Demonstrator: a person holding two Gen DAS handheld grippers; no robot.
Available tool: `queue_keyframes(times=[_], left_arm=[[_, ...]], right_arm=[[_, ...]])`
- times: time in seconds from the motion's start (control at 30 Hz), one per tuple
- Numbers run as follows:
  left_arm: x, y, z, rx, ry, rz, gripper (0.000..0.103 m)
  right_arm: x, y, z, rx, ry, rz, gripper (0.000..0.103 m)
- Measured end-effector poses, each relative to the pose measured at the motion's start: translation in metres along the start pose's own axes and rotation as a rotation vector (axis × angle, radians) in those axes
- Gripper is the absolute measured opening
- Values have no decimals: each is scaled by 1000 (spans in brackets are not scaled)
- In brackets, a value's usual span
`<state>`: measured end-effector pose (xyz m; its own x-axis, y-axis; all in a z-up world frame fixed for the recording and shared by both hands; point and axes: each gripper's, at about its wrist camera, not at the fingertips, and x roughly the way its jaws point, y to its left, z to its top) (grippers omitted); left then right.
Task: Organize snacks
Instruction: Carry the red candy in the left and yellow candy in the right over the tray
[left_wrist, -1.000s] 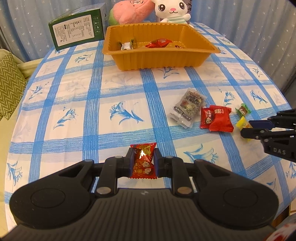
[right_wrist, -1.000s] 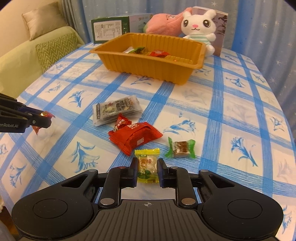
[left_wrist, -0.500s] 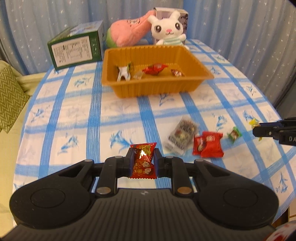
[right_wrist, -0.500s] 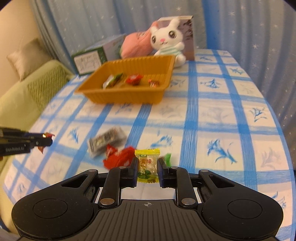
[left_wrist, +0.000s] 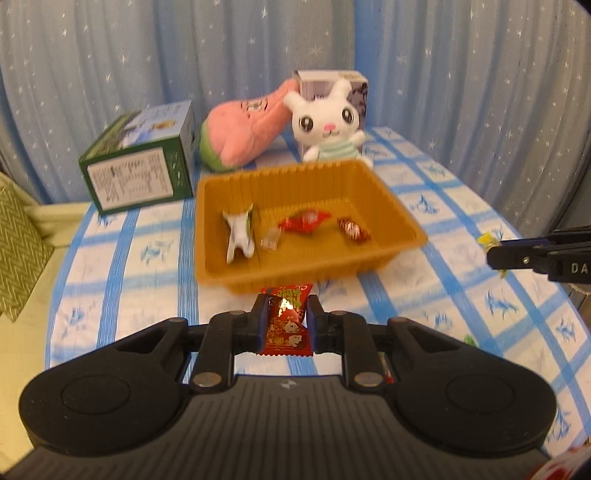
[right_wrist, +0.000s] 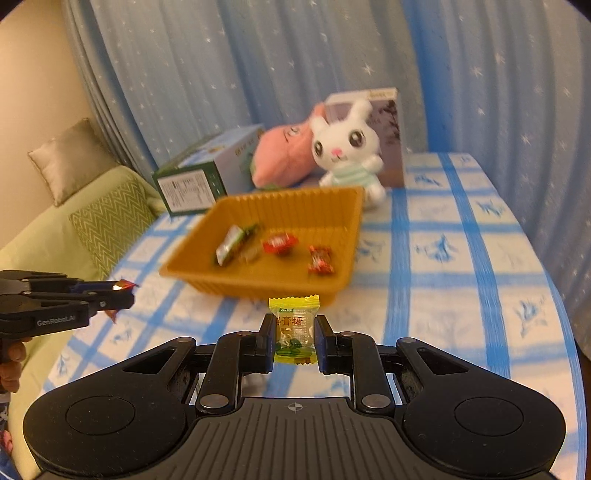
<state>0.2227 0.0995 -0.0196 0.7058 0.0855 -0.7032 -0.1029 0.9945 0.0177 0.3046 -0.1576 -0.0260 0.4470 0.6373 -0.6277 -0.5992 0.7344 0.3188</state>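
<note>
Left gripper (left_wrist: 284, 321) clamps a red foil snack packet (left_wrist: 286, 325), held upright above the desk (left_wrist: 122, 258). The ribbed orange plastic tray (left_wrist: 221, 275) lies dead ahead, long axis crosswise, near wall closest. Right gripper (right_wrist: 294, 336) pinches a yellow wrapped candy (right_wrist: 294, 326), similarly placed. Open room above both; tray centre-right is bare.

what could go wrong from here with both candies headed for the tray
1. The left hand-held gripper and right hand-held gripper may collide over the orange tray.
2. Released short, the red packet or yellow candy would land on the tablecloth.
</note>
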Motion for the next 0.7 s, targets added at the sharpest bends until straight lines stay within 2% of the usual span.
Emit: queue_keyframes(times=[0.33, 0.7], left_arm=[[24, 0, 50, 16, -38, -14, 19], [68, 3, 79, 3, 14, -53, 19]], right_arm=[[37, 6, 46, -10, -24, 51, 22], [85, 4, 75, -24, 7, 64, 22]])
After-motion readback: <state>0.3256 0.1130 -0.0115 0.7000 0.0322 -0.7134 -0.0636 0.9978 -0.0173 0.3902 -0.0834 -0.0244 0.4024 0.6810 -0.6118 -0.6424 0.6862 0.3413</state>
